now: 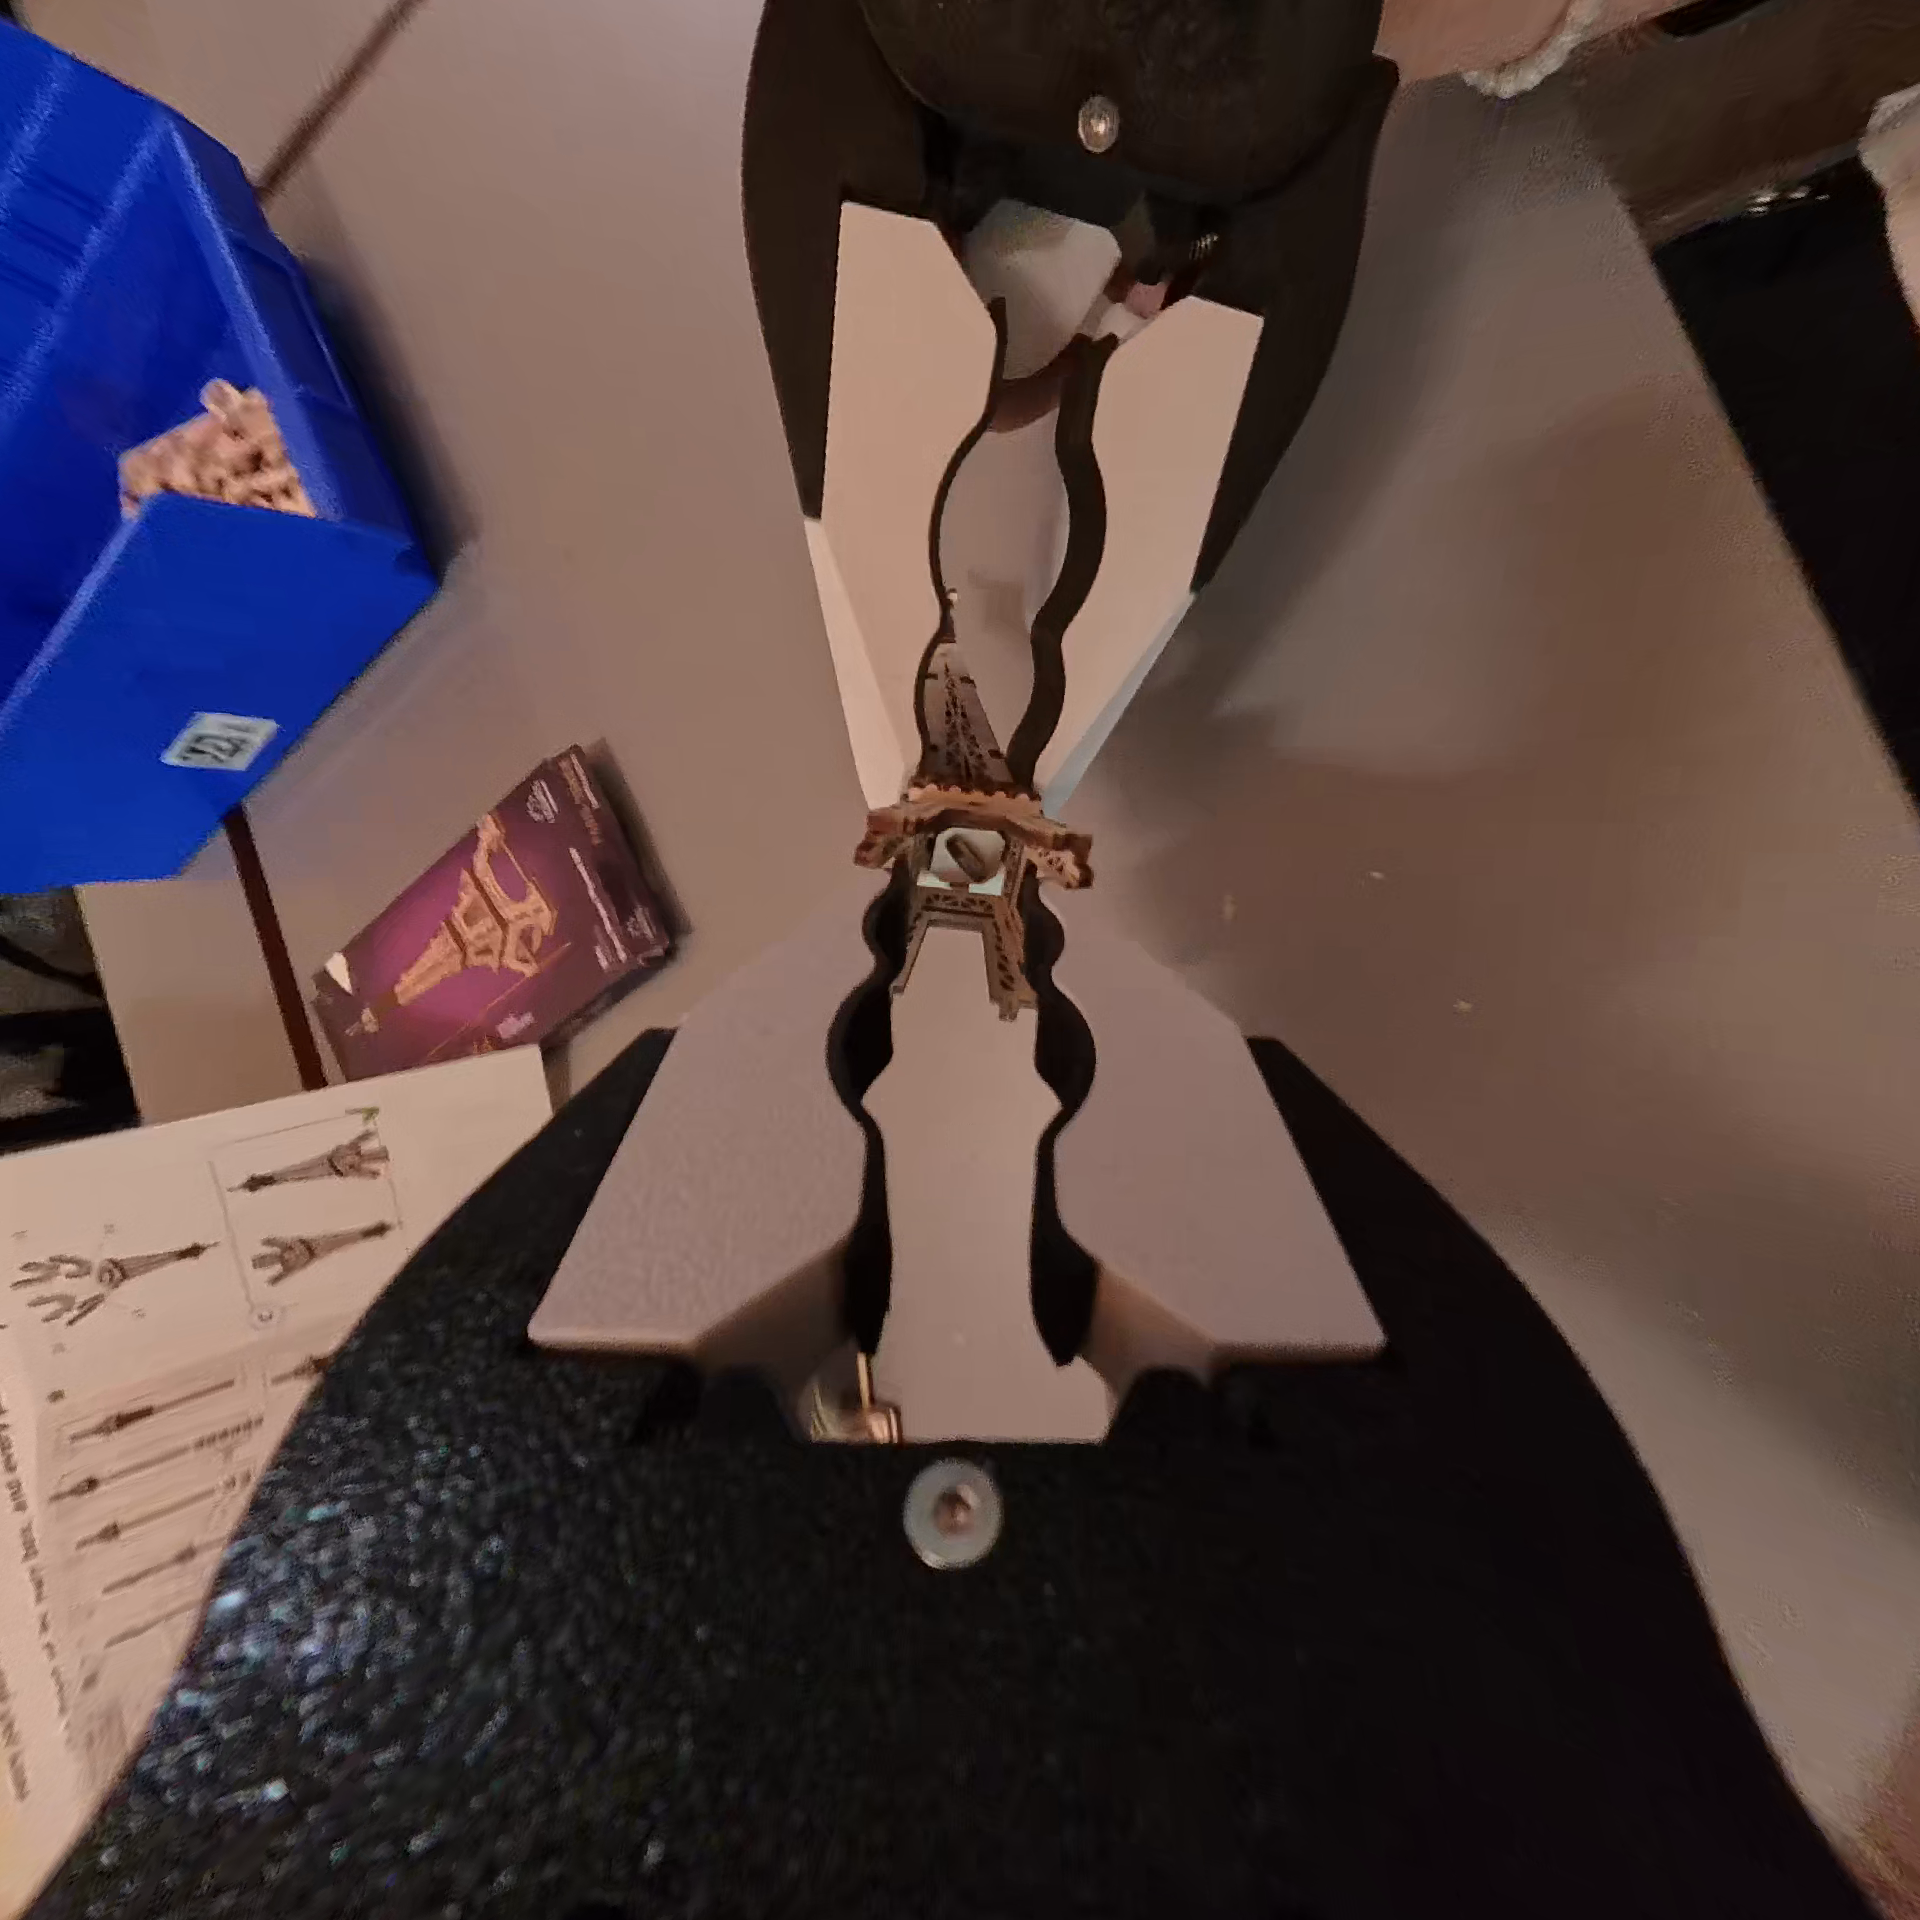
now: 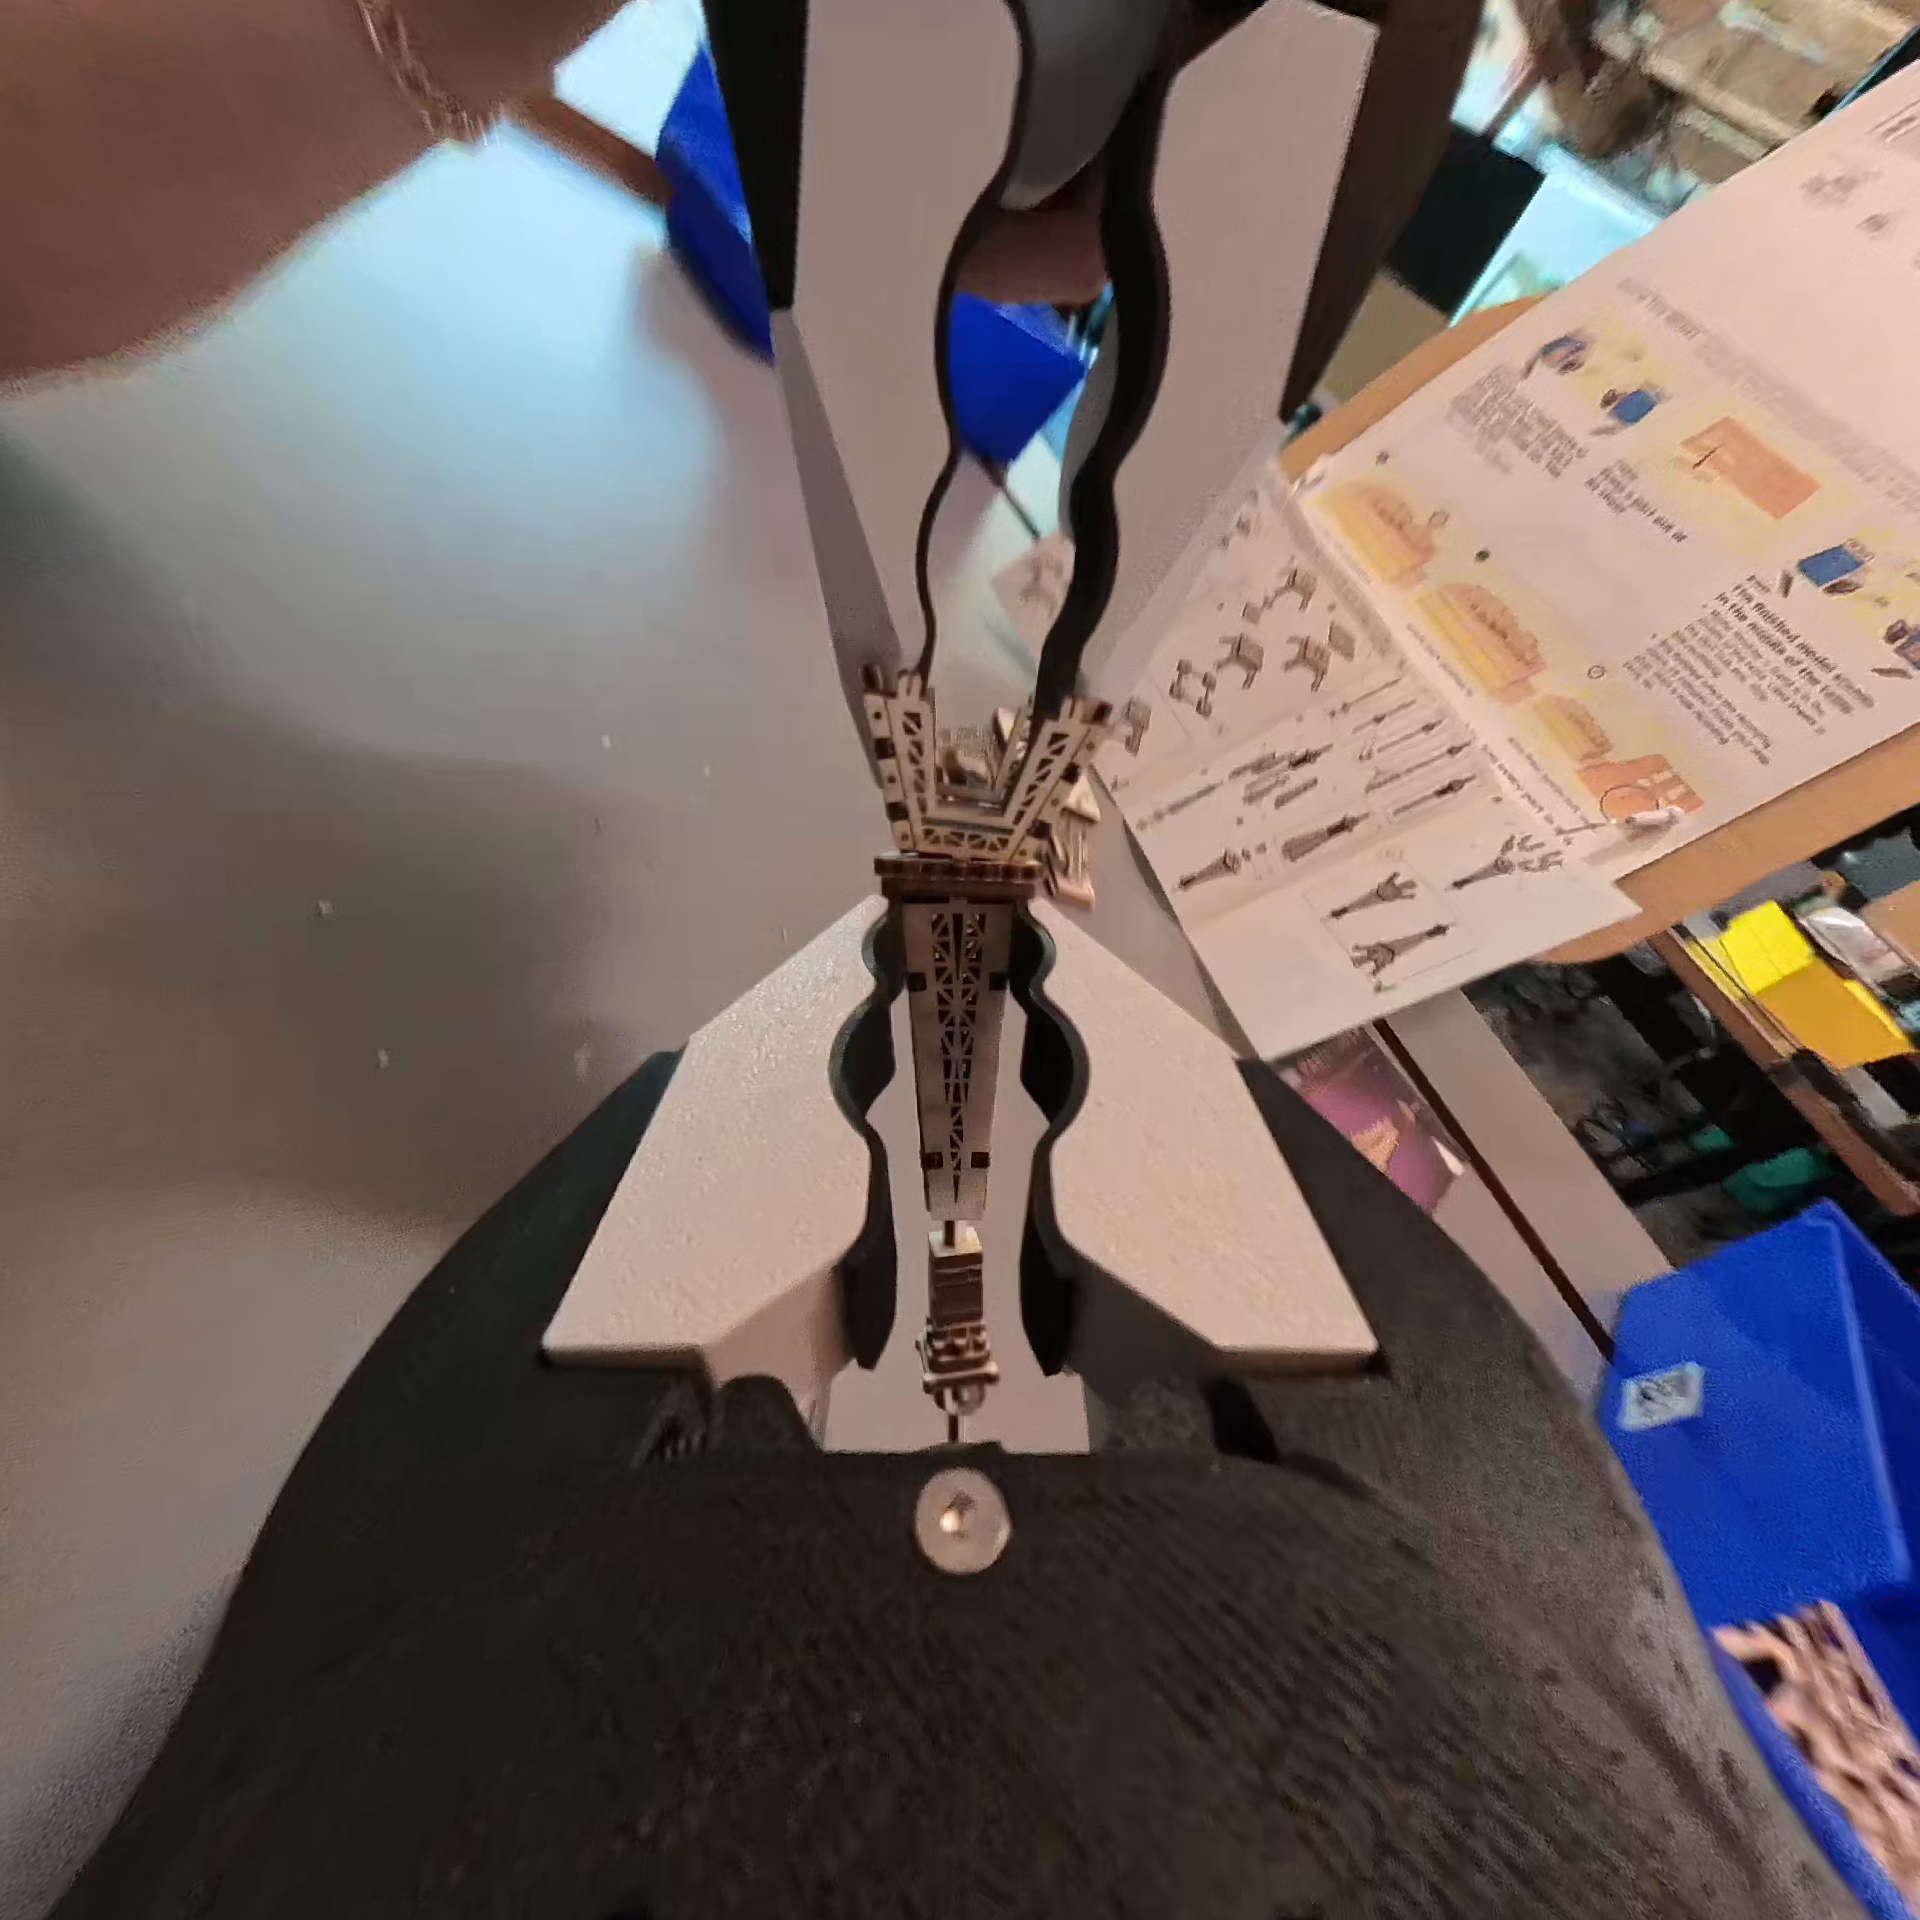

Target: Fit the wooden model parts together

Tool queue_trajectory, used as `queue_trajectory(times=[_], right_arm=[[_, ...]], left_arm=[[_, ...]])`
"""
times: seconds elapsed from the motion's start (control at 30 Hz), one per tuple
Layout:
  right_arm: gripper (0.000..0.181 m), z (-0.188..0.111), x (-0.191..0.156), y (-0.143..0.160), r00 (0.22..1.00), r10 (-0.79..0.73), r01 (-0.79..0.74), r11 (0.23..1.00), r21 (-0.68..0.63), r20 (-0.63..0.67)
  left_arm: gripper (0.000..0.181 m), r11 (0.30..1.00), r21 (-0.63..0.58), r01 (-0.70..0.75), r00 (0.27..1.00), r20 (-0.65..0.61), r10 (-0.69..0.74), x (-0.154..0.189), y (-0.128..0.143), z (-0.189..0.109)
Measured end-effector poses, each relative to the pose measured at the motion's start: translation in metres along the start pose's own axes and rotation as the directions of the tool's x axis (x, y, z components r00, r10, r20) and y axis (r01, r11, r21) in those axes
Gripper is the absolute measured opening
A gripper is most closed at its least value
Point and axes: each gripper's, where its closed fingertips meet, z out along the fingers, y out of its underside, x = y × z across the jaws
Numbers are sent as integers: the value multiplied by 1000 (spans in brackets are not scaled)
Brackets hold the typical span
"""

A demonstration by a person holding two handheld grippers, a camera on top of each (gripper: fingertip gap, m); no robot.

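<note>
Two grippers' jaws clamp one wooden tower (image 1: 971, 862) above a grey table (image 1: 1455, 883).

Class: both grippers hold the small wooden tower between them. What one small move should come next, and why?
Probably press the two ends gently together along the tower's axis. The right gripper clamps the tapered shaft, the left gripper the legged base, and the platform joint between them looks nearly seated.

Each wrist camera is looking forward along its own jaws, close in, the two facing one another head-on and sharing the wooden tower model (image 1: 971, 862) (image 2: 961, 831) between them above the worktop (image 1: 1455, 831).
</note>
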Motion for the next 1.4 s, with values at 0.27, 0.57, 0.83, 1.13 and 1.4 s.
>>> queue_trajectory(times=[0.27, 0.57, 0.83, 1.13, 1.4], right_arm=[[17, 32, -24, 27, 906, -421, 420, 883, -208, 42], [17, 53, -50, 47, 805, -589, 593, 787, -169, 77], [17, 59, -58, 52, 777, -626, 628, 761, -163, 70], [16, 61, -58, 52, 801, -595, 598, 787, -148, 70], [15, 61, -57, 53, 824, -562, 567, 809, -154, 78]], left_arm=[[18, 963, 198, -185, 911, 403, 92, 26, 47, 11], [18, 943, 204, -262, 818, 565, 105, 45, 73, 36], [18, 909, 171, -380, 774, 597, 211, 48, 79, 36], [17, 896, 155, -416, 755, 607, 246, 47, 79, 36], [17, 883, 176, -435, 762, 595, 256, 45, 77, 37]])
